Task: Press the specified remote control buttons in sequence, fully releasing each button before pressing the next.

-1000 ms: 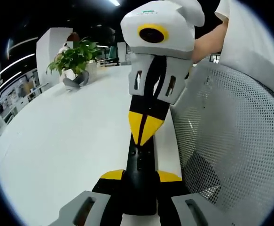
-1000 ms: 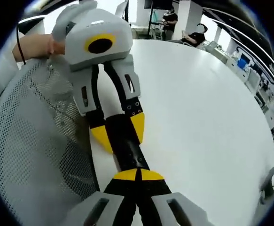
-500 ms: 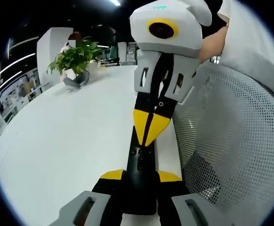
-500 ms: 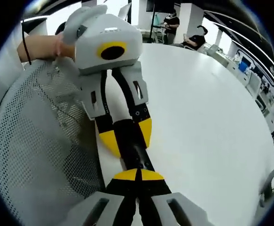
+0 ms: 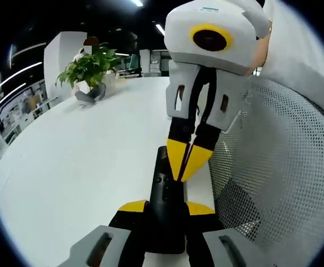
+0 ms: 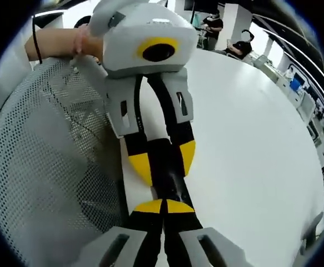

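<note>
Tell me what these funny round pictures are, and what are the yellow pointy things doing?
A person is holding two tools, one in each hand. Each is a hand-held gripper with two yellow-tipped jaws, a bit like big tweezers. A little camera rides on each tool, so each round picture looks out along that tool's own jaws.

In the left gripper view, the left hand-held gripper squeezes a long black remote control from its sides. Coming down from above is the right hand-held gripper, its tips closed into a point by the buttons, like a poking finger.

The right gripper view shows the same thing from the other side: its closed tips at the bottom, the left tool clamping the remote.

Below them is a big white table with a potted plant far off, and beside it a grey mesh chair back.
</note>
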Action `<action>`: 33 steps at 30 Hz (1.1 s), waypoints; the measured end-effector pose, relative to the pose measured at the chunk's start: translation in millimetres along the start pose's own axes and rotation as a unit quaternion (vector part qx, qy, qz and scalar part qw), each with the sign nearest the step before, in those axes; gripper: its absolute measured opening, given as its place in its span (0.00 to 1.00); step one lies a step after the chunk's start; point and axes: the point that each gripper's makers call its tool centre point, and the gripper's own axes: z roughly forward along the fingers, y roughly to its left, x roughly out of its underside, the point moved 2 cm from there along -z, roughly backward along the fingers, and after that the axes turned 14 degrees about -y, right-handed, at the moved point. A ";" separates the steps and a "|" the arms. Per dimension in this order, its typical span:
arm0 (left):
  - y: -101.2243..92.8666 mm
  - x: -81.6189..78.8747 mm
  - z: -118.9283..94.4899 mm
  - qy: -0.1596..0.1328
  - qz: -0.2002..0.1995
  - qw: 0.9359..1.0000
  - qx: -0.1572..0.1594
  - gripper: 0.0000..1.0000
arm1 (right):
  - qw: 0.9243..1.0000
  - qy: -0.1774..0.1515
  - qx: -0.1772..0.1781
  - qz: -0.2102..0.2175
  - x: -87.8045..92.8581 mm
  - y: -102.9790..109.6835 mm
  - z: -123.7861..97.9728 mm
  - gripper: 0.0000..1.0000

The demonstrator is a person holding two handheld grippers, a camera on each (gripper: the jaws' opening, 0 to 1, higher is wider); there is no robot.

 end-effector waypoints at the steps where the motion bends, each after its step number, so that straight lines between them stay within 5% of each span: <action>1: 0.0 0.3 0.0 0.000 0.000 1.000 0.001 0.24 | 1.000 0.003 -0.001 -0.003 0.0 0.0 0.2 0.00; 18: -0.4 0.9 -0.2 0.001 0.003 1.000 0.003 0.24 | 0.999 -0.006 -0.012 0.049 -0.9 -2.2 -1.3 0.00; 33: -0.2 0.8 -0.9 -0.001 0.005 1.000 0.002 0.24 | 1.000 -0.001 -0.007 0.025 -2.7 -15.4 -0.2 0.00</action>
